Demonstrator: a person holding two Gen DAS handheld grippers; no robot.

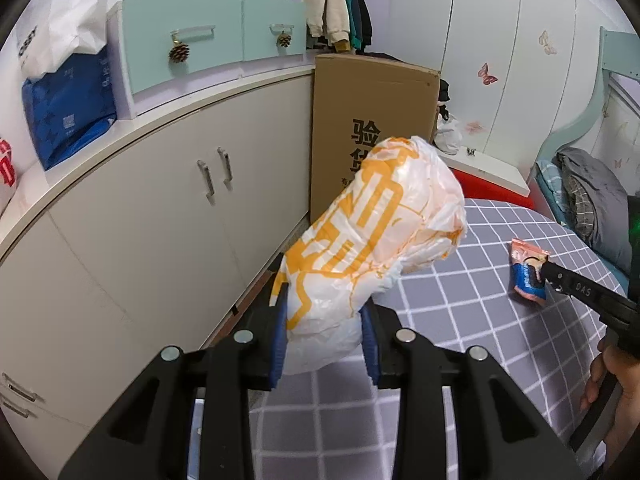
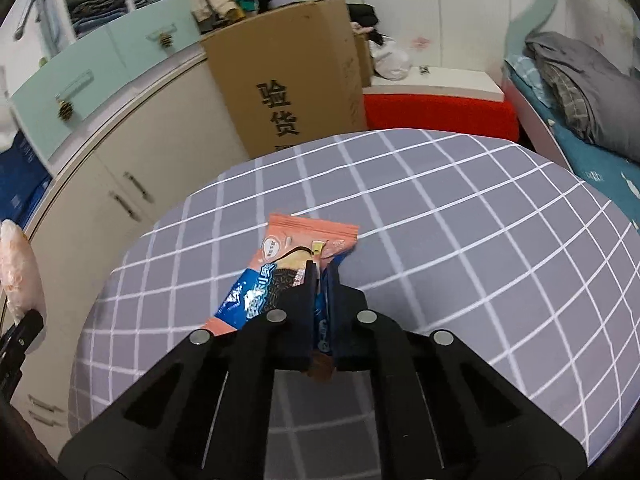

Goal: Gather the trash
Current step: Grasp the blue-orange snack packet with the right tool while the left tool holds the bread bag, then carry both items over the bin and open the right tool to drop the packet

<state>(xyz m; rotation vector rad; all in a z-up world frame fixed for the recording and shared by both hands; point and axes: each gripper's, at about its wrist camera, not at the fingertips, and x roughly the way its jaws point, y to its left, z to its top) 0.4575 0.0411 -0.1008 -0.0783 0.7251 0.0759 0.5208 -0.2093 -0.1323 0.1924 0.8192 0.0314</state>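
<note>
Your left tool [image 1: 324, 332] is clamped on the white-and-orange plastic bag [image 1: 372, 240], bunched and sticking up off the checked counter [image 1: 460, 320]; contents not visible. Your right tool [image 2: 322, 280] is pinched tight on the pink-and-blue snack wrapper [image 2: 288, 268], which lies on the counter in front of the cardboard box [image 2: 288, 80]. Box contents hidden.

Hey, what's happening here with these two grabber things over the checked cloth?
A person is collecting trash with two handheld grippers. The left gripper is clamped on a white and orange plastic bag, held up above the grey checked tablecloth. The right gripper is shut on a pink and blue snack wrapper at the cloth's surface.
</note>
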